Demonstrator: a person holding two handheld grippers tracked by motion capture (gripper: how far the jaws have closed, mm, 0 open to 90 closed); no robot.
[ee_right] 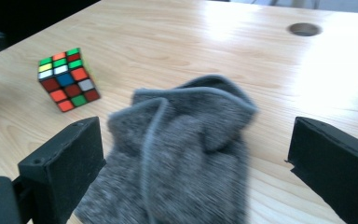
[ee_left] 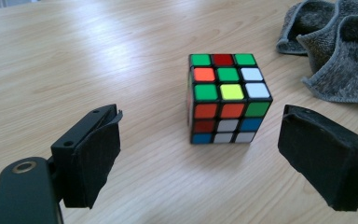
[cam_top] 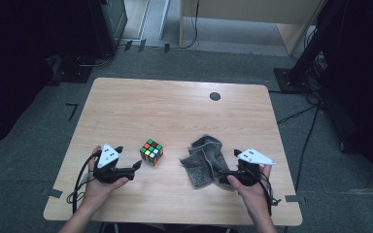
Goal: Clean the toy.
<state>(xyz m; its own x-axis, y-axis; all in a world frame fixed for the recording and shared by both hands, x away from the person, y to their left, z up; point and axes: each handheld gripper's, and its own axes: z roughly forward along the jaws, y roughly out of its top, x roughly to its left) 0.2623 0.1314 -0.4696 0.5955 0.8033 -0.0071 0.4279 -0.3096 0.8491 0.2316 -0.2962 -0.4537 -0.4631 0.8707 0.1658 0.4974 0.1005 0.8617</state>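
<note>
Wood-grain table (cam_top: 175, 111) stands on grey carpet, with a round cable hole (cam_top: 215, 96) near its far edge, upper right of centre in the high view. On it lie two work items: a colour cube (cam_top: 151, 151) just left of the frame's centre, and a crumpled grey cloth (cam_top: 204, 159) just right of it, near but not touching the cube.

Your left gripper (cam_top: 137, 166) sits at the lower left of the high view, jaws spread and empty. In the left gripper view the cube (ee_left: 226, 100) stands flat on the table ahead of the jaws, centred between them, with clear table on either side. Your right gripper (cam_top: 222, 174) sits at the lower right of the high view, jaws spread as well; in the right gripper view the cloth (ee_right: 186, 154) lies between and beneath the jaws, but the pads do not press on it.

Judged from this layout, the step in hand is to take hold of each item.

1. Keep the left jaws square to two opposite cube faces. A diagonal approach is likely to spin the cube.
2. Advance until the pads cover the middle of the faces, then close evenly.
3. For the cloth, lower the right jaws over a raised fold, not the flat edge; a thin hem may slip out.
4. Lift the cloth clear of the cube to avoid dragging it.
</note>
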